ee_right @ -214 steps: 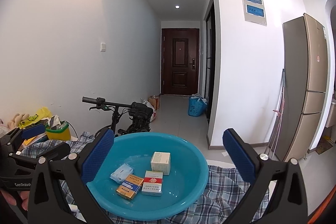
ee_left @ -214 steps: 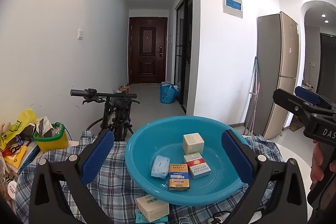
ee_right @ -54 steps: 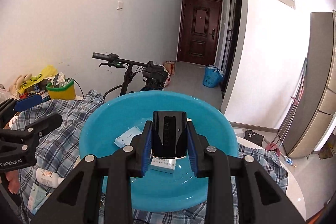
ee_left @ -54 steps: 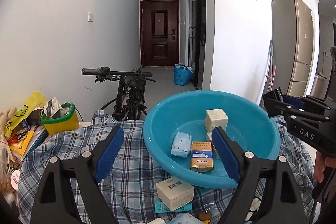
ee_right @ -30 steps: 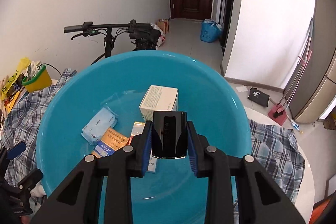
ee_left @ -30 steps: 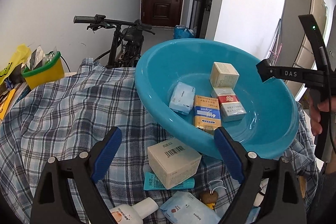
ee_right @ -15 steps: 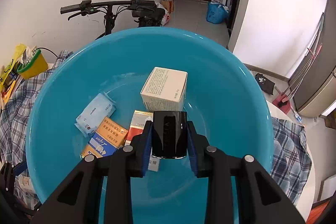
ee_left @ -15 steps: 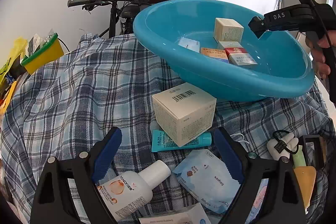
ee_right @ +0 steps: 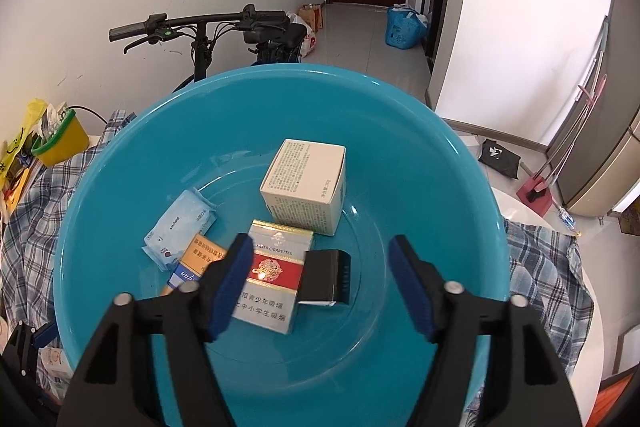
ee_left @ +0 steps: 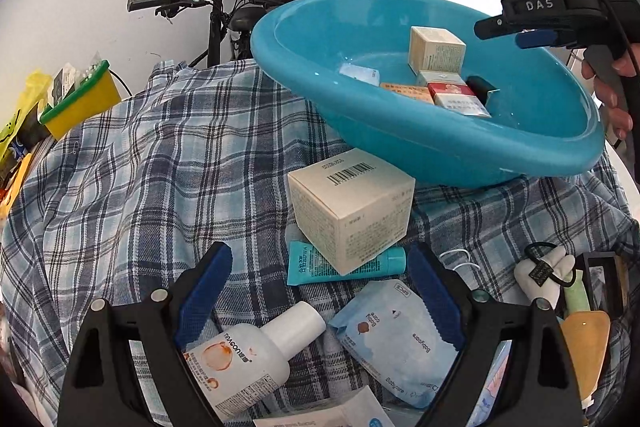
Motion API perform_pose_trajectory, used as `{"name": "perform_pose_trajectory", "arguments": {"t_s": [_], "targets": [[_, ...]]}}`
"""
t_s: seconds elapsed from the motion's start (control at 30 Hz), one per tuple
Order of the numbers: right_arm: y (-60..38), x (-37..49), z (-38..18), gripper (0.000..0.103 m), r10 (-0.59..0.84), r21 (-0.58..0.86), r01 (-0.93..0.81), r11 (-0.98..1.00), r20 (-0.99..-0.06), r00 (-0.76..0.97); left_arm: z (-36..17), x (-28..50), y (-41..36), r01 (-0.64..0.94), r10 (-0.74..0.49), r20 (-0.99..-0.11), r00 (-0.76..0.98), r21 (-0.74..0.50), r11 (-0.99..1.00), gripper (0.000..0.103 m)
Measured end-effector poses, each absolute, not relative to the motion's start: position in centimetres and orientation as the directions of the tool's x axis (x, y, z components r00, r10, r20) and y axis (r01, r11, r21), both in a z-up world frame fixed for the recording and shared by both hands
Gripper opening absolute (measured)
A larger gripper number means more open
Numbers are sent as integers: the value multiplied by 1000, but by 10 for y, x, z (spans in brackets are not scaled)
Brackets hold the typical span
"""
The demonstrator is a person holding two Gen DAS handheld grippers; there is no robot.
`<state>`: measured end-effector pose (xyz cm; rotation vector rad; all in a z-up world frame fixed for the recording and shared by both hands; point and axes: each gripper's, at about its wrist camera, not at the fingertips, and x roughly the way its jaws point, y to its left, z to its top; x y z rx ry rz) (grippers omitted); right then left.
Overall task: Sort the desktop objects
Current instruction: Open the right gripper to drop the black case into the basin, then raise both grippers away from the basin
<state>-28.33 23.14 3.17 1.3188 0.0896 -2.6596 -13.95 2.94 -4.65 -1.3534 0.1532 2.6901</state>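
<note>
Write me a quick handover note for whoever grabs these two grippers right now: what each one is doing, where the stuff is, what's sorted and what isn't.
Right gripper: open over the blue basin, jaws just opened; the black box lies free on the basin floor between them.
Left gripper: open, empty, over the loose items on the plaid cloth.
Done, in the basin: black box, beige carton, red cigarette pack, orange pack, blue tissue packet.
Left on the cloth: barcode box resting on the teal tube, white bottle, wipes pouch, and small items at the right edge.
</note>
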Motion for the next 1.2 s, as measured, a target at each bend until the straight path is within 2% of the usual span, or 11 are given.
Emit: {"name": "perform_pose_trajectory", "arguments": {"t_s": [0.13, 0.17, 0.2, 0.27, 0.43, 0.67, 0.8, 0.93, 1.0, 1.1, 1.2], "targets": [[238, -261, 54, 77, -119, 16, 163, -986, -755, -645, -50, -139, 25, -143, 57, -803, -593, 34, -989, 91], [243, -248, 62, 82, -142, 36, 171, -985, -737, -660, -51, -138, 23, -135, 60, -801, -595, 27, -990, 91], [249, -235, 69, 92, -167, 60, 178, -982, -715, -679, -52, -136, 20, -133, 71, -796, -601, 11, -991, 91], [260, -201, 80, 100, -188, 92, 170, -981, -665, -723, -48, -131, 17, -129, 87, -776, -624, -6, -992, 91], [274, -120, 87, 103, -215, 134, 169, -976, -573, -791, -34, -115, 19, -117, 73, -726, -684, 10, -993, 91], [249, -57, 49, 103, -180, 50, 183, -982, -542, -821, -11, -78, 18, -115, 91, -650, -755, -6, -993, 91], [254, -34, 40, 103, -189, 100, 161, -982, -502, -844, 10, -55, 17, -117, 83, -577, -813, 22, -993, 91], [251, -18, 23, 103, -183, 100, 152, -983, -534, -826, 20, -28, 13, -122, 104, -524, -845, 0, -993, 91], [252, -3, 17, 103, -152, 83, 128, -988, -480, -864, 19, -11, 8, -111, 109, -473, -874, -24, -993, 91], [251, 19, 17, 103, -119, 46, 110, -993, -346, -931, 18, 16, -2, -76, 88, -361, -929, -46, -996, 92], [247, 27, 18, 103, -141, 29, 139, -990, -304, -942, 17, 35, -6, -85, 97, -296, -950, -51, -995, 103]]}}
